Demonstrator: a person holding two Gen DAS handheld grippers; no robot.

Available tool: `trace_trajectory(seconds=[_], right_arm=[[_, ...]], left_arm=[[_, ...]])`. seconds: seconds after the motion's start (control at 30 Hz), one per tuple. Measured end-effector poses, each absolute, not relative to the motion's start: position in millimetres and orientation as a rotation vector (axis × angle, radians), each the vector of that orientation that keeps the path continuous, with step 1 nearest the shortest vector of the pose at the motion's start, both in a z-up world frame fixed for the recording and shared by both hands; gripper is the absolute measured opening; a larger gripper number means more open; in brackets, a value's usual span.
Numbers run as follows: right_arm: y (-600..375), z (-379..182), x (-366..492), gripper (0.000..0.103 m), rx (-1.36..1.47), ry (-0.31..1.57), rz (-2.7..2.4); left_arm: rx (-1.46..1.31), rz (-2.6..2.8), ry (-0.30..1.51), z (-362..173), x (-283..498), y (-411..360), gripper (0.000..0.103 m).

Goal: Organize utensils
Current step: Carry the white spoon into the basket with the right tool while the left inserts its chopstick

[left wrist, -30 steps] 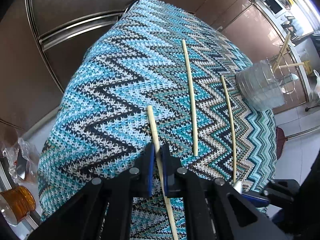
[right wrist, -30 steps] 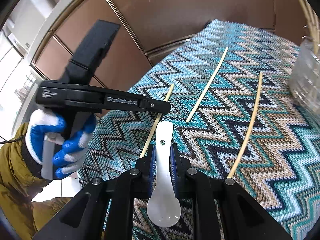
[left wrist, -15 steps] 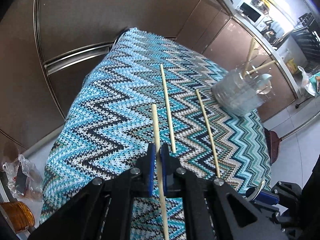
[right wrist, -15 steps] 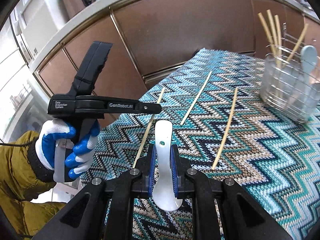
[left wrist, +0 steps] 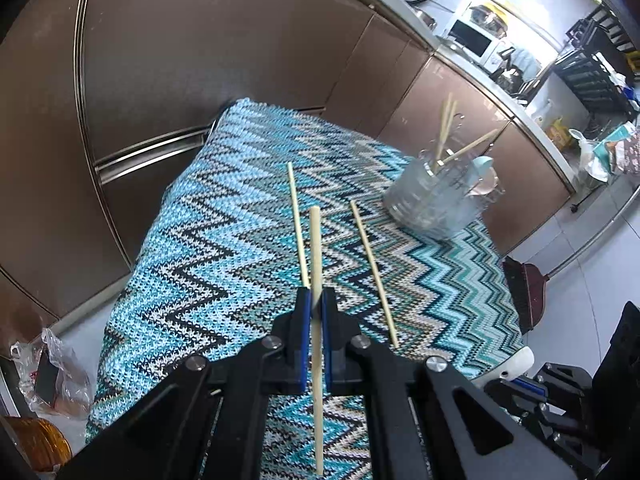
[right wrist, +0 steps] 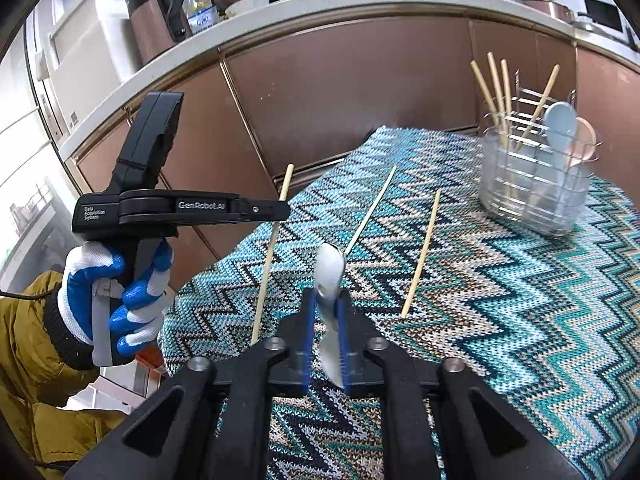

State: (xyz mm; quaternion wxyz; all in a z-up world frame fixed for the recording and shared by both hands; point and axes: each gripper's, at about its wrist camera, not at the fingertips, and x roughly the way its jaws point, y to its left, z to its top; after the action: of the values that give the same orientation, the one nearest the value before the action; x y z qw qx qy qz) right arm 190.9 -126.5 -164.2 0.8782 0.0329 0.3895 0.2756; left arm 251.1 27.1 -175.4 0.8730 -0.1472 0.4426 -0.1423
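Observation:
My left gripper (left wrist: 314, 300) is shut on a pale wooden chopstick (left wrist: 315, 256) and holds it above the zigzag cloth; the right wrist view shows it (right wrist: 269, 252) lifted at the left. My right gripper (right wrist: 325, 304) is shut on a white spoon (right wrist: 330, 270), held above the cloth. Two more chopsticks (left wrist: 297, 224) (left wrist: 372, 264) lie side by side on the cloth (left wrist: 208, 248). A clear wire-frame utensil holder (left wrist: 436, 200) stands at the far right and holds several chopsticks and spoons (right wrist: 560, 128).
Brown cabinet fronts (left wrist: 200, 60) run behind the table. A counter (right wrist: 280, 4) with appliances sits above them. A broom (left wrist: 524, 288) leans past the table's right edge. Plastic bags (left wrist: 52, 372) lie on the floor at the left.
Both grippers have risen and tilted up with their loads, so the holder and counter show more fully. The left chopstick is now clear of the cloth. The spoon has turned edge-on.

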Motion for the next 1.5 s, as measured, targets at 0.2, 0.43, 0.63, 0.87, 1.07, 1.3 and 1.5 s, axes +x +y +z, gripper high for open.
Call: trace_trajectory(seconds=[0.2,0.43,0.63,0.87,1.07,1.3,1.5], right_arm=[[-130,-154,184,0.005,0.063,0.790,0.550],[-138,-143,176,0.005,0.073,0.754,0.526],[-146,-131,173,0.005,0.076,0.721,0.507],[-161,-116,171,0.005,0.086,0.680,0.476],[-182,-93,176,0.005,0.094,0.623,0.439],[-204,-54,202,0.005,0.087,0.532,0.403],[-220,-30,243,0.005,0.085,0.470,0.381]], left_arm=[[-0.300,-0.315,0.891,-159,242,23,0.005],[-0.296,-0.324,0.839,-135,237,23,0.005],[-0.292,-0.339,0.794,-114,234,19,0.005],[-0.284,-0.369,0.742,-90,229,9,0.005],[-0.296,-0.416,0.659,-50,236,-7,0.005],[-0.307,-0.463,0.518,8,263,-41,0.005],[-0.316,-0.462,0.395,37,312,-80,0.005]])
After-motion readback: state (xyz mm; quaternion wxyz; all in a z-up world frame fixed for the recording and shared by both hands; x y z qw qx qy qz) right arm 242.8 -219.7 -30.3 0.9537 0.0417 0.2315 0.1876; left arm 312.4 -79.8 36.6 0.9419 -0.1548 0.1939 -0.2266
